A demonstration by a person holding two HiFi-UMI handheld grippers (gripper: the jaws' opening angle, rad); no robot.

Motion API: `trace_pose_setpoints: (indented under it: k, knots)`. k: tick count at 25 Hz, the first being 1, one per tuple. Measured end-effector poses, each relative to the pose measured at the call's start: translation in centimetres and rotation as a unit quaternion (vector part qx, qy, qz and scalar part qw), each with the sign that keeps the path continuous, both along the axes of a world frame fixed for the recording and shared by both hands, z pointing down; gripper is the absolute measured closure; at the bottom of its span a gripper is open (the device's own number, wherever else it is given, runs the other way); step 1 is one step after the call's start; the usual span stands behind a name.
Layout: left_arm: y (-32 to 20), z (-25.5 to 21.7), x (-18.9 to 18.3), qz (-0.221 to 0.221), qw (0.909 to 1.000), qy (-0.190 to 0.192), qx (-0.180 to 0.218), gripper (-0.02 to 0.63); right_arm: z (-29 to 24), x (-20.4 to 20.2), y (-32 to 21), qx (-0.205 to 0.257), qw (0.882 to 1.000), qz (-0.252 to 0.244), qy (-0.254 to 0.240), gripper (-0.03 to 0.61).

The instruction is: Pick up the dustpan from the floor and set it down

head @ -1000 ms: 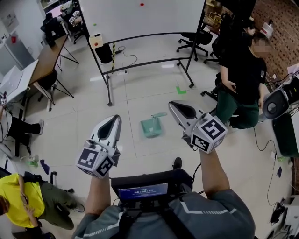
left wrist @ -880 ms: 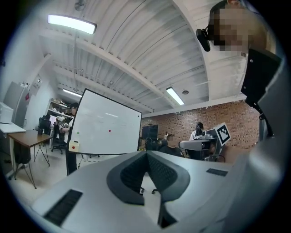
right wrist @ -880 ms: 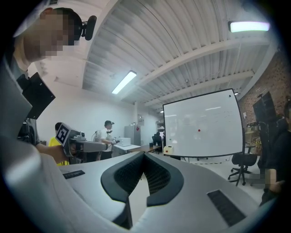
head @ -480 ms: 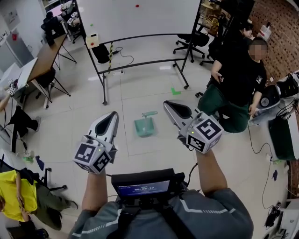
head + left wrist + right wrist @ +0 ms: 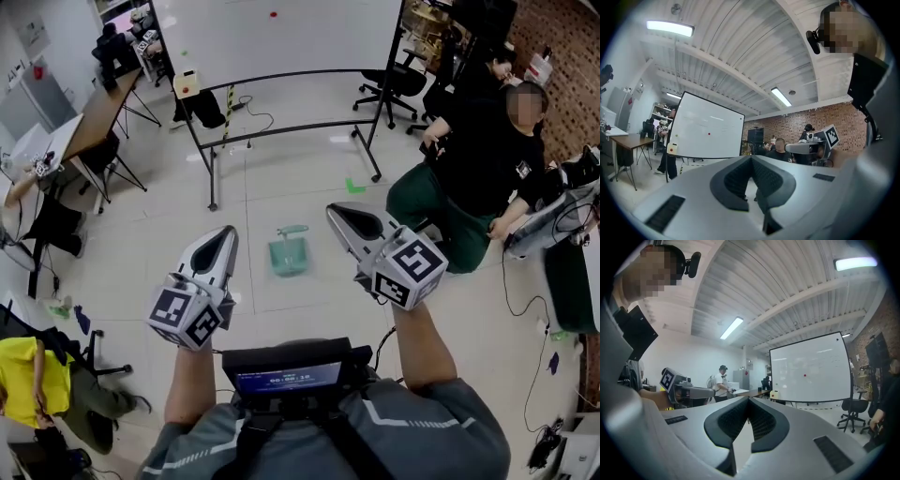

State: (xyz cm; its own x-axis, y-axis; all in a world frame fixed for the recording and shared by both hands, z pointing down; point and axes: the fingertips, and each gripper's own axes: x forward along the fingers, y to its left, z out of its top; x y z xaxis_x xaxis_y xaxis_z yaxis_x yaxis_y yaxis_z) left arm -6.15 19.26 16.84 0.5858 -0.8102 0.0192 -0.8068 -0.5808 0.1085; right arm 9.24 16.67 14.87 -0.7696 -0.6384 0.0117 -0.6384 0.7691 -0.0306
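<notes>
A pale green dustpan (image 5: 289, 255) lies flat on the tiled floor, handle pointing away from me, in the head view between and beyond my two grippers. My left gripper (image 5: 225, 236) is held level at the dustpan's left, jaws closed together with nothing in them. My right gripper (image 5: 339, 214) is held level at its right, also shut and empty. Both are well above the floor and apart from the dustpan. In the left gripper view the gripper (image 5: 751, 158) points at a whiteboard; in the right gripper view the gripper (image 5: 749, 399) does too. Neither gripper view shows the dustpan.
A wheeled whiteboard (image 5: 281, 37) stands ahead, its frame legs (image 5: 214, 178) on the floor. A person in black (image 5: 478, 169) sits at the right, near office chairs (image 5: 394, 80). Desks (image 5: 89, 117) and a crouching person in yellow (image 5: 28, 384) are at the left. Green tape (image 5: 354, 186) marks the floor.
Both grippers have been carried forward with me, side by side. The dustpan now sits a little further left in the head view. Both pairs of jaws stayed shut.
</notes>
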Motion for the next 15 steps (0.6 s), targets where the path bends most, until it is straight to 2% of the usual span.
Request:
trace_pose_setpoints:
  k: [6,15]
  knots:
    - [0.8,0.2,2.6,0.001,1.0,-0.008,-0.001,0.58,0.6,2.6,0.5,0.001,1.0,0.009,0.007,0.566]
    - [0.8,-0.1,2.8,-0.003,1.0,-0.004,-0.006,0.58,0.3,3.4,0.9,0.002,1.0,0.015,-0.003,0.566]
